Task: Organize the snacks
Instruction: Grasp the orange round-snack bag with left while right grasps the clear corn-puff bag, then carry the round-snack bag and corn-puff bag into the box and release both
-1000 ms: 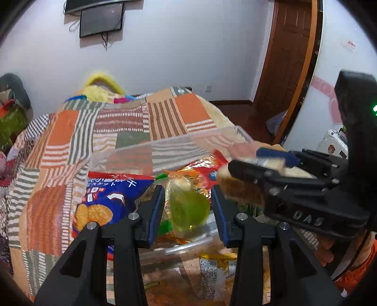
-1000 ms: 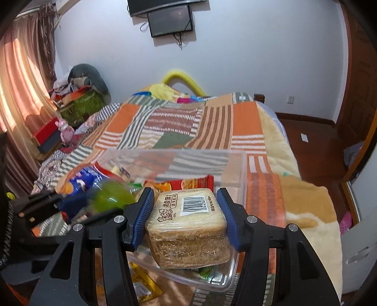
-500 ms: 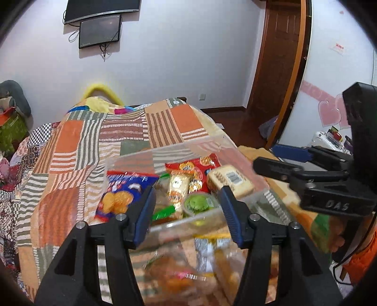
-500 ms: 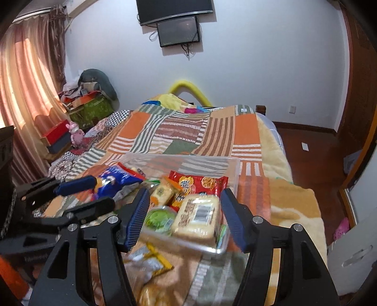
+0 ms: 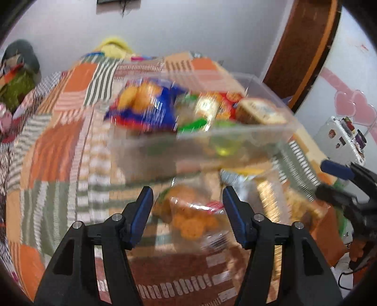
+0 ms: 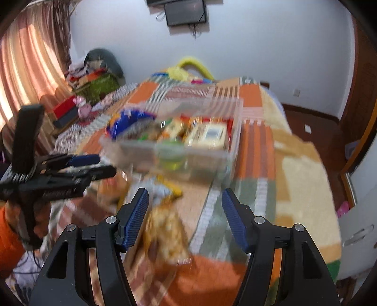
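Both of your hand-held grippers, left (image 5: 187, 204) and right (image 6: 185, 208), are spread and pinch nothing. Your snacks sit in the clear bin (image 6: 207, 162) at frame centre on the bed (image 6: 306, 183); blur leaves every label unreadable, even the bread pack's (image 5: 260, 114).

We saw a patchwork bedspread of orange, green and striped squares (image 6: 256, 141) covering the bed, with a yellow curved cushion (image 6: 188, 66) at its far end. A dark flat screen (image 6: 186, 11) hung on the pale wall (image 6: 271, 47). Pinkish-orange curtains (image 6: 30, 66) glowed along one side, beside a heap of clothes and bags (image 6: 96, 77). A brown wooden door (image 5: 304, 44) stood near pink heart decorations (image 5: 353, 108).
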The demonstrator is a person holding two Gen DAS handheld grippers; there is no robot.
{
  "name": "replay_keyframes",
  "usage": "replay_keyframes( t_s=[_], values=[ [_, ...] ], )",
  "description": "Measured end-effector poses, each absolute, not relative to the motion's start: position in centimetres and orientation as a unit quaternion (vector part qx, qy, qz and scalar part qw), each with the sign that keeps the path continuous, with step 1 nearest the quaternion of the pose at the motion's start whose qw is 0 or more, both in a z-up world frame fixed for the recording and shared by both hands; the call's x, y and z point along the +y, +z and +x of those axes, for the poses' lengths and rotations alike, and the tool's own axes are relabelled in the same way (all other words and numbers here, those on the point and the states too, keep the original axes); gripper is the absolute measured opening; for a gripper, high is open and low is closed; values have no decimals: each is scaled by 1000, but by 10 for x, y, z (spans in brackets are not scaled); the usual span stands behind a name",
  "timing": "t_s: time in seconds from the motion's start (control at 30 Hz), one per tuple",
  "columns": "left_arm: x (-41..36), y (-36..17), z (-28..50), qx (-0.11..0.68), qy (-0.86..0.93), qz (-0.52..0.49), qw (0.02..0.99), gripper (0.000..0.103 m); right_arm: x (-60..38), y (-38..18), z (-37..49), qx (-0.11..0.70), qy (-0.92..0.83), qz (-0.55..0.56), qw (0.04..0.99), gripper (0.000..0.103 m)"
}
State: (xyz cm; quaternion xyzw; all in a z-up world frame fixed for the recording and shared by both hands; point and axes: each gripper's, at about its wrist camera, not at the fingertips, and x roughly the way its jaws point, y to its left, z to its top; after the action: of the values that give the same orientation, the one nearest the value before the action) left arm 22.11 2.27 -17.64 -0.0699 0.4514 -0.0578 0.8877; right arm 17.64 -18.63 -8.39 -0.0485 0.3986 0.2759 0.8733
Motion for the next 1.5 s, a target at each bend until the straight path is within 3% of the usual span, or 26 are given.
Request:
replay_keyframes(
  t_s=[0.37,0.47,0.8,1.5],
  values=[
    [31,-203,196,467,-52,-69,880,62,-174,-119,166,433,284,-57,854,61],
    [29,-204,201,466,-50,-69,881,62,-174,-125,166,438,289,-45,850,49],
    [30,-198,189,452,-51,-80,887,46,-178,-116,154,420,296,-34,857,31],
    [6,-98,195,343,-77,-51,935,45,-200,-53,180,336,247,-5,909,31]
  ],
)
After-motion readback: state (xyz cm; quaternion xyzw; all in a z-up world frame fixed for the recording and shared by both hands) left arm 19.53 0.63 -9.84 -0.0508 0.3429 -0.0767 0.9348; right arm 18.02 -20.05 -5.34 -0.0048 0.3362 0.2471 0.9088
